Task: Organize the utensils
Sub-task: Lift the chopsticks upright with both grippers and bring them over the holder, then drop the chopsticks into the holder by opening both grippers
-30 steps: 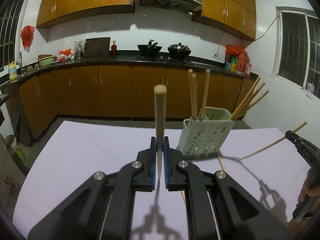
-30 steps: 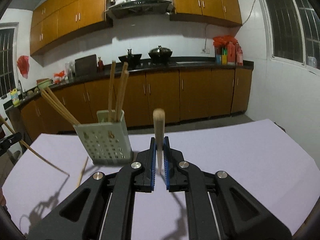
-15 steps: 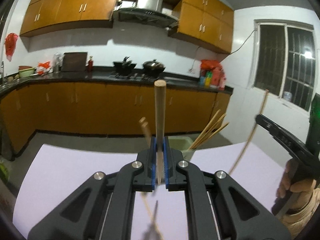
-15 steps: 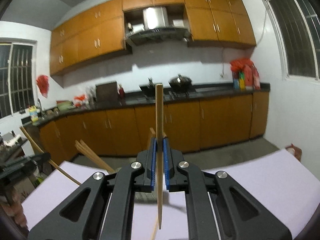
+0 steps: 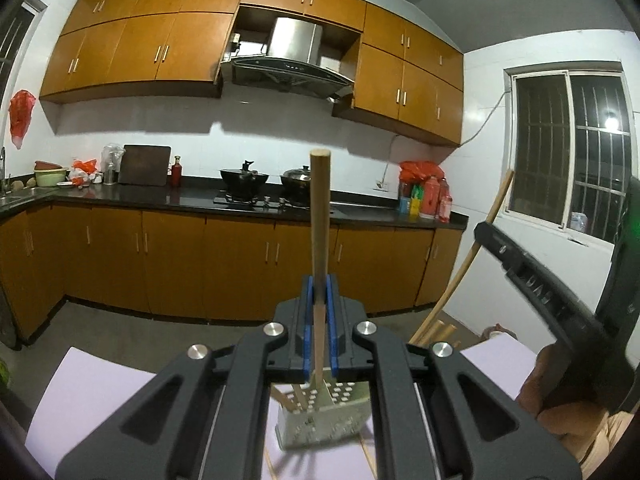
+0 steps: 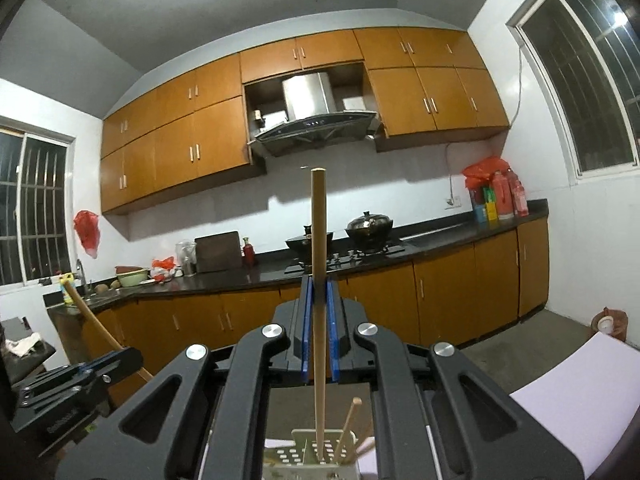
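Above the perforated utensil holder [image 5: 324,416] on the tabletop [image 5: 92,396]: left gripper [image 5: 319,320] clamped on an upright chopstick [image 5: 320,240] with tip inside the holder, right gripper [image 6: 319,320] clamped on a second chopstick [image 6: 319,300] likewise upright, tip in the holder among others.

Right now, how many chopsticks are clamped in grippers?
2: one chopstick upright in the left gripper, one chopstick upright in the right gripper, both above the perforated holder. More sit in the holder, partly hidden.
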`<state>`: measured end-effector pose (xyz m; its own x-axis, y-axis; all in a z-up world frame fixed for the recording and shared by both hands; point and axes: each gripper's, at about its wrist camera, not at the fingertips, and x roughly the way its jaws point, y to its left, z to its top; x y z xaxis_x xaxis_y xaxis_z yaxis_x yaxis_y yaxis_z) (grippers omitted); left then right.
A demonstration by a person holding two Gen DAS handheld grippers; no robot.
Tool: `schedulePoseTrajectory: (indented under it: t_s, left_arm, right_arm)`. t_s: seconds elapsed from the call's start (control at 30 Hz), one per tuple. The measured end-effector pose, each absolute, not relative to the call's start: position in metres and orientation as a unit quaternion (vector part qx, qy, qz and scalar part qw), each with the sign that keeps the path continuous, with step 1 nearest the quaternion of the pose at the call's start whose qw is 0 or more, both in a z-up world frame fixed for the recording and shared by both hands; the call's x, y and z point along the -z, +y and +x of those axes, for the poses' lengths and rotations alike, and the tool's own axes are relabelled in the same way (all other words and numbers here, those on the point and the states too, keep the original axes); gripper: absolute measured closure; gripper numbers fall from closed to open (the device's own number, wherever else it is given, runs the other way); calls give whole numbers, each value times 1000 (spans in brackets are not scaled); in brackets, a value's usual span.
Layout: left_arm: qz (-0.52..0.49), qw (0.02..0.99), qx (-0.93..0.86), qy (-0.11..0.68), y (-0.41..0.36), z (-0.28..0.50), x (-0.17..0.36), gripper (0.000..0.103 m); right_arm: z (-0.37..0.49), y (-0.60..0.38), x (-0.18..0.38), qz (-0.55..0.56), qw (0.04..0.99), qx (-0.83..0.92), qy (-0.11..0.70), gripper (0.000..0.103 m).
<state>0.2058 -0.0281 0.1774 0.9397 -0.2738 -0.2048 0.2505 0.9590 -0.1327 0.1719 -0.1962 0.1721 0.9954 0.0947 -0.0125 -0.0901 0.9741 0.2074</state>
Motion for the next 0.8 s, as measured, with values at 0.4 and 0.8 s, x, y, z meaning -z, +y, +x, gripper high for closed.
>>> schedulePoseTrajectory:
  t_s: [0.4, 0.8]
  left_arm:
    - [-57, 975, 136, 166, -26, 238, -128, 94]
    - [-72, 981, 109, 144, 5, 187, -146, 83]
  right_arm:
    - [196, -185, -127, 93, 991, -59, 79, 62]
    - [137, -219, -147, 93, 992, -31, 76, 52]
